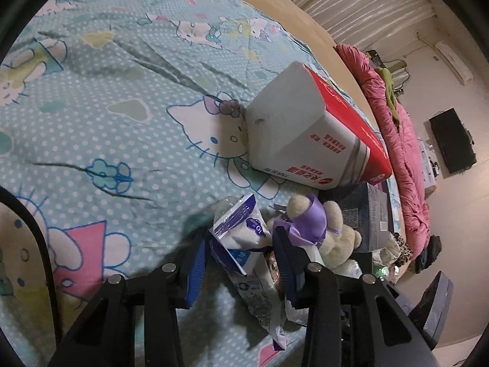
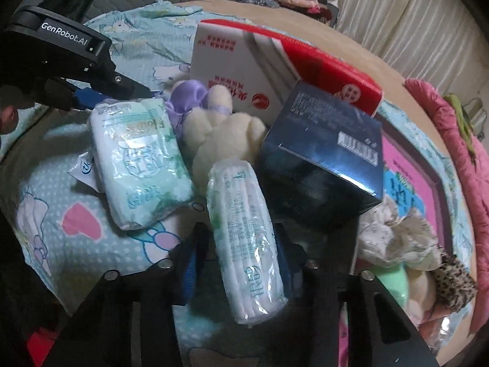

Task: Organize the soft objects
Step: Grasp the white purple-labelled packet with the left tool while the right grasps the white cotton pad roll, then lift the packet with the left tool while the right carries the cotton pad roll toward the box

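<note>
While the right gripper (image 2: 244,244) pinches a long tissue pack (image 2: 246,241) lengthwise, pointing away over the bedspread (image 2: 61,214), the left gripper (image 1: 241,241) clamps a purple-printed pack (image 1: 240,229) beside the plush bear (image 1: 324,232).

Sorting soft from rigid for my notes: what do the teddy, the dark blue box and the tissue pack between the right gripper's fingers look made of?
Teddy: cream plush, fuzzy nap, satiny purple ribbon.
Dark blue box: probably cardboard, glossy; sharp edges, sheen.
Tissue pack: clear crinkly plastic film with glare, over white layered tissue.
</note>
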### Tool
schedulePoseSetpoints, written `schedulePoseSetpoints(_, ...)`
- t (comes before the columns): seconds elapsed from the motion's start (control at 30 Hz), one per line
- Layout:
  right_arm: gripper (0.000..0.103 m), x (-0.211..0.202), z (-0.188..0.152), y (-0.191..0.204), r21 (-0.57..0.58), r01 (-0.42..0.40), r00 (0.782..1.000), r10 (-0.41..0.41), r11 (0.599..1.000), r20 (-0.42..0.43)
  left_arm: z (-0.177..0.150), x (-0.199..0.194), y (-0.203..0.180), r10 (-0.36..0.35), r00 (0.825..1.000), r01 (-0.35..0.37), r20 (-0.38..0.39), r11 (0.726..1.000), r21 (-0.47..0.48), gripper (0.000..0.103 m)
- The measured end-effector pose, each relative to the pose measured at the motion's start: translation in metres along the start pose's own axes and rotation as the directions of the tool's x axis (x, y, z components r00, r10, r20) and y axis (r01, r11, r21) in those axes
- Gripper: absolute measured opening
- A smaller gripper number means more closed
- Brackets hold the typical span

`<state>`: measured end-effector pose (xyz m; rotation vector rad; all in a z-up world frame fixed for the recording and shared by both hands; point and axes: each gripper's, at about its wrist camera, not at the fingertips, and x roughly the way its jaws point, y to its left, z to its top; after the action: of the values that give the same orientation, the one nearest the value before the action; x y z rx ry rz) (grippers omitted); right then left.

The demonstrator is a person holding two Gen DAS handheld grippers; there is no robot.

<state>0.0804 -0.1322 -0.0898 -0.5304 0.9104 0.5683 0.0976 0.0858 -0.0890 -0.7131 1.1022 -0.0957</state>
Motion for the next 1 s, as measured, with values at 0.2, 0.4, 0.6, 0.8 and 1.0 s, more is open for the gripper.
schedulePoseSetpoints(0.2,0.025,-0.002,-0.003,-0.01,0.054,-0.046,0.999,0.045,0.997,0.024,-0.001,-0.002,0.003,-0.031,0.999,0.031,0.017,0.999,0.008,0.038)
schedulePoseSetpoints(0.4,0.024,-0.008,-0.003,-0.027,0.126,-0.12,0.991,0.113,0.985,0.066,-0.005,-0.018,-0.002,-0.044,0.997,0.042,0.063,0.998,0.036,0.036)
schedulePoseSetpoints(0.6,0.024,-0.025,-0.004,-0.027,0.161,-0.167,0.982,0.149,0.973,0.119,-0.009,-0.044,-0.003,-0.014,0.993,0.008,0.114,0.998,0.056,0.036)
schedulePoseSetpoints(0.8,0.024,-0.042,-0.004,-0.029,0.176,-0.195,0.969,0.163,0.965,0.184,-0.012,-0.07,-0.013,0.026,0.982,-0.044,0.186,0.995,0.09,0.036)
schedulePoseSetpoints(1.0,0.024,-0.056,-0.004,-0.033,0.184,-0.214,0.958,0.169,0.959,0.232,-0.014,-0.087,-0.028,0.044,0.974,-0.073,0.222,0.989,0.126,0.036)
